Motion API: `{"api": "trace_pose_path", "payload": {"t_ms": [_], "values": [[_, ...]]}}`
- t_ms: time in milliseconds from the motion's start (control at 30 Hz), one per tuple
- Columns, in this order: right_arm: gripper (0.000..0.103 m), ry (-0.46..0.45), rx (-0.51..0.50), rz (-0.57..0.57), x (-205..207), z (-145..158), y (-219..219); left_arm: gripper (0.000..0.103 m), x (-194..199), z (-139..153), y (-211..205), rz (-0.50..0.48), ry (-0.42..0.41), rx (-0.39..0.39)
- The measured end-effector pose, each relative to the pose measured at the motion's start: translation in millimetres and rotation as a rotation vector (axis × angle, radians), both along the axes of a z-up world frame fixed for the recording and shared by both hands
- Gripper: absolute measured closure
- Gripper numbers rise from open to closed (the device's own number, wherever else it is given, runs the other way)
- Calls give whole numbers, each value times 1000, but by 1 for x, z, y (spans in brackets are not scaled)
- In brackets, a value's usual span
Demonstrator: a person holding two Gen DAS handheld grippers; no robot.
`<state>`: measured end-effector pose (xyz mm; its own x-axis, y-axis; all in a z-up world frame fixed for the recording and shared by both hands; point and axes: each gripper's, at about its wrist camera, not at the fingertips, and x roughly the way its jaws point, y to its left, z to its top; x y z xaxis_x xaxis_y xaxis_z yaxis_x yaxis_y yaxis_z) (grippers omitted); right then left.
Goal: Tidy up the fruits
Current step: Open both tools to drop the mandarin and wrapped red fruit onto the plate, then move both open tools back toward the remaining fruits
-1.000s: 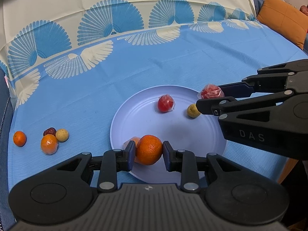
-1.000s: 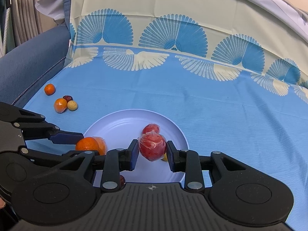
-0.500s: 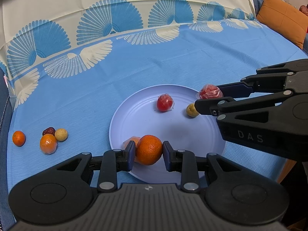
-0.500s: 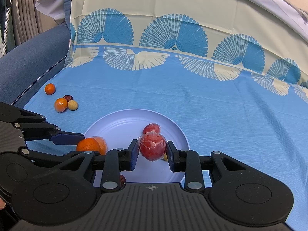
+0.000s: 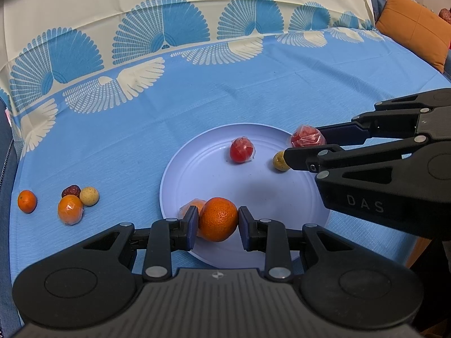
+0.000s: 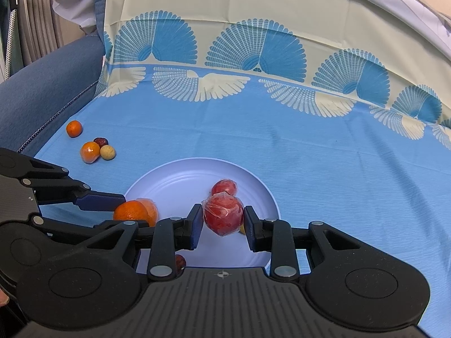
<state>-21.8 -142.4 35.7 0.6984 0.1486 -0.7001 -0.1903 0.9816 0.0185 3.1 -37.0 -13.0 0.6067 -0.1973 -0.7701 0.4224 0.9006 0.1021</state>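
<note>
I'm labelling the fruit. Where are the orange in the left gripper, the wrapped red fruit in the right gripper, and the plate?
orange [image 5: 219,219]: left wrist view, front skin.
wrapped red fruit [image 6: 222,214]: right wrist view, wrapper's middle.
plate [image 5: 197,174]: left wrist view, bare floor.

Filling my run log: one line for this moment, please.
left gripper: shut on orange | right gripper: shut on wrapped red fruit | both over plate

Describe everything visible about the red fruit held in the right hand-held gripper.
The red fruit is round, glossy and wrapped in crinkled clear film that bunches at its top. It sits clamped between the blue pads of the right hand-held gripper, over the near right part of the pale plate. Whether it rests on the plate or hangs just above cannot be told. Another wrapped red fruit lies just behind it.
</note>
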Motion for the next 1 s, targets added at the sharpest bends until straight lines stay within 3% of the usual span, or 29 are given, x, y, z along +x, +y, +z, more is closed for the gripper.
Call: {"api": "trace_pose_path", "payload": {"t_ms": [467, 600, 833, 900, 933, 967, 1000], "values": [[70, 3, 0, -1, 0, 0, 1, 68, 1, 1, 0, 4, 4, -2], [48, -3, -9, -18, -1, -1, 3, 63, 1, 3, 1, 13, -8, -2], [47, -14, -12, -42, 0, 2, -1, 63, 8, 15, 14, 75, -30, -39], [47, -20, -10, -47, 1, 4, 0, 73, 11, 25, 26, 126, -62, -65], [47, -24, -7, -51, 1, 5, 0, 89, 12, 31, 33, 160, -89, -75], [47, -30, -5, -55, 1, 6, -1, 95, 14, 38, 43, 189, -111, -90], [47, -37, -1, -59, 1, 8, -1, 95, 18, 46, 55, 216, -121, -112]]}}
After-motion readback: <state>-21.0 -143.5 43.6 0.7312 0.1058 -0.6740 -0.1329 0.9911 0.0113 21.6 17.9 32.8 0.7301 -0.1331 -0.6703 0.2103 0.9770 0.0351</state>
